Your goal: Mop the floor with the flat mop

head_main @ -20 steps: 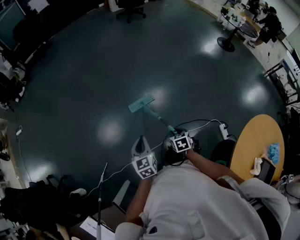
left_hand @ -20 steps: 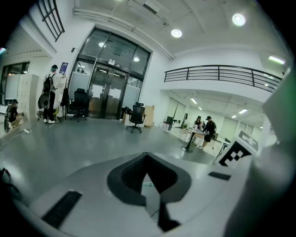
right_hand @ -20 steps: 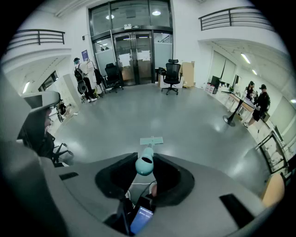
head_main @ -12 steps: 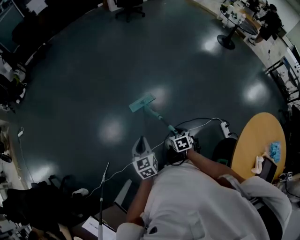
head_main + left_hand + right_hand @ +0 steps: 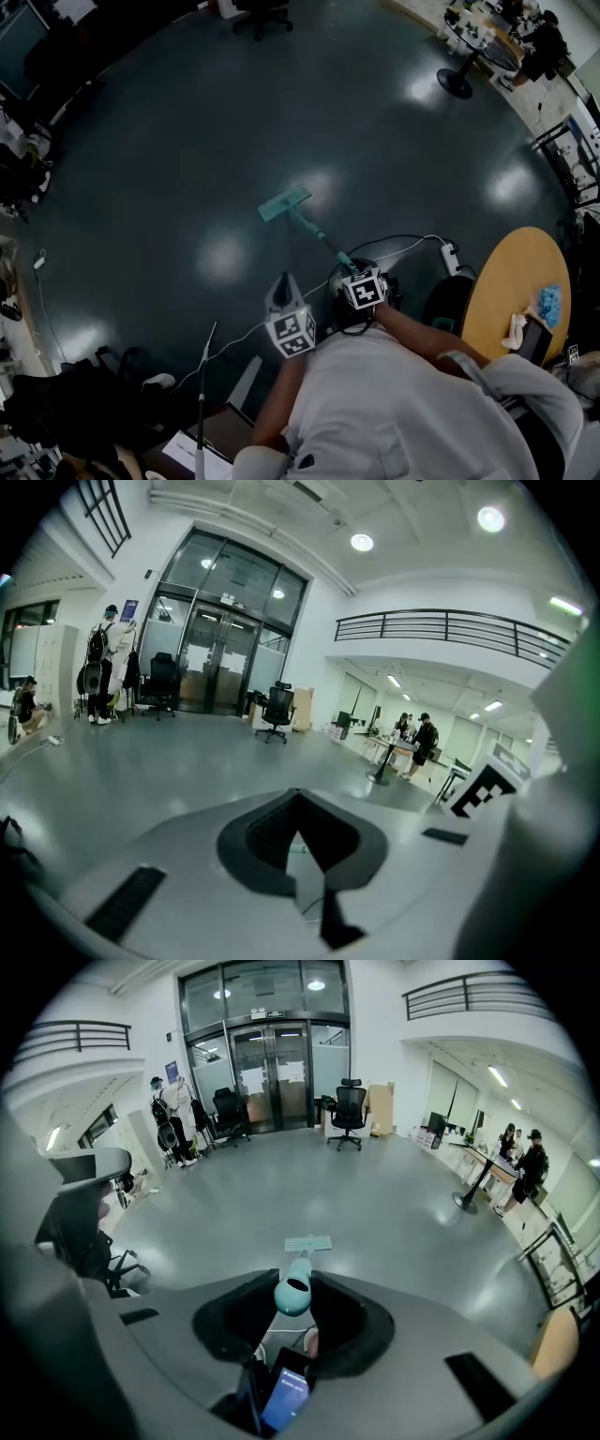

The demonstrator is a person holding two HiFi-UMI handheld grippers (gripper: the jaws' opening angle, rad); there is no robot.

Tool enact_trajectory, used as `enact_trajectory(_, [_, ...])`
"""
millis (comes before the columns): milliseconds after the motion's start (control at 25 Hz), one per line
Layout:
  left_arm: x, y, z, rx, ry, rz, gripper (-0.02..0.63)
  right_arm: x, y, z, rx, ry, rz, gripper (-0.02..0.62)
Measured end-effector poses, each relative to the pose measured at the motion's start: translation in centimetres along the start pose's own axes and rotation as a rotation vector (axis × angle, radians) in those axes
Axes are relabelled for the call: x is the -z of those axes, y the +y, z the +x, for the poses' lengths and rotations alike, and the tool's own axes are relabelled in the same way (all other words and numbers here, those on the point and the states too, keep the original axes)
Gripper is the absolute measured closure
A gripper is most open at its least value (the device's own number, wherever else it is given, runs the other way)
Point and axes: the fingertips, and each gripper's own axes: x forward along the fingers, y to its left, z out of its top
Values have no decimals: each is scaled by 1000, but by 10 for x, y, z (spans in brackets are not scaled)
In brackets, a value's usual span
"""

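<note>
The right gripper (image 5: 295, 1285) is clenched on the top end of the mop handle (image 5: 294, 1290). Holding it that high lets the long handle (image 5: 317, 234) slope forward and down, so the flat mop head (image 5: 284, 202) sits flush on the floor (image 5: 187, 131). The head lies out in the open, well apart from the left edge of the round bench (image 5: 506, 281). That looks like a deliberate choice of room for a full stroke.

The left gripper (image 5: 298, 799) has its jaws together with nothing between them. It hangs just beside the right one, on the side away from the bench and apart from the handle. By the look of it, the mop is being steered one-handed for now.

A white cable (image 5: 412, 246) lies on the floor between the handle's near end and the bench's left edge. A pull straight back could snag it.
</note>
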Motion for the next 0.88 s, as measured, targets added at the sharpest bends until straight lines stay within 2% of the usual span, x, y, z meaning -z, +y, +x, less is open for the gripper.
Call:
enact_trajectory(160, [-6,6,13,-13,-10,-8,606,-2,-3,9,6,-7,-5,485])
enact_trajectory(360, [-18,28,25,-68,-1,-43,606,-25,0,61,-2,22,-25,485])
enact_trajectory(520, [-26,34,38,-121,14,-57,606,-84,-18,137,10,17,-40,485])
enact_trajectory(720, [-32,39,56,-175,13,-57,606,-182,-40,224,30,-58,-99,486])
enact_trajectory(880, [-25,46,68,-181,19,-81,606,-204,-36,235,13,-67,-109,486])
